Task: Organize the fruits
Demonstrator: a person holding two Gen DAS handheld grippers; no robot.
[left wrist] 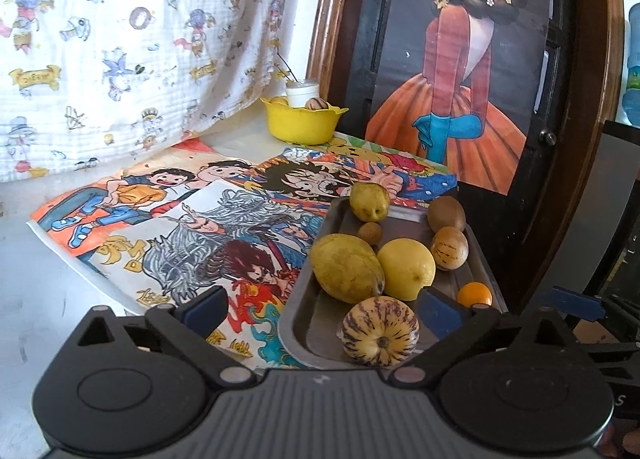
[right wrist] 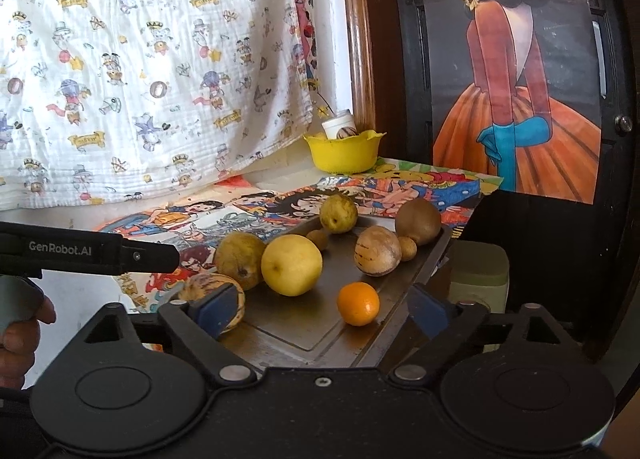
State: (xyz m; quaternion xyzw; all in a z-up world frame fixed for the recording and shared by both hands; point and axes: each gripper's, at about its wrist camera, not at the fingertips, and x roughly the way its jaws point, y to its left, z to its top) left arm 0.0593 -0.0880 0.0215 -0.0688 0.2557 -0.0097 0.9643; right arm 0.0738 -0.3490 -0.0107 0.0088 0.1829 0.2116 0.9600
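Both grippers wide open over the fruit tray — nothing gripped.

Grey metal tray (right wrist: 404, 279) holds the fruit: striped cream melon (left wrist: 379, 332) between left gripper (left wrist: 326, 305) jaws, untouched; small round orange (right wrist: 357, 303) before right gripper (right wrist: 320, 309).

A home: a cartoon-print cloth (left wrist: 120, 39) draped behind, children's drawings (left wrist: 200, 227) covering the table, a wooden-framed door (left wrist: 332, 19).

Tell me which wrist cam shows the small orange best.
Right wrist view. The small orange sits whole and unobstructed on the metal tray, between that gripper's open jaws. In the left wrist view the same orange is partly hidden behind a blue jaw pad near the tray's right edge.
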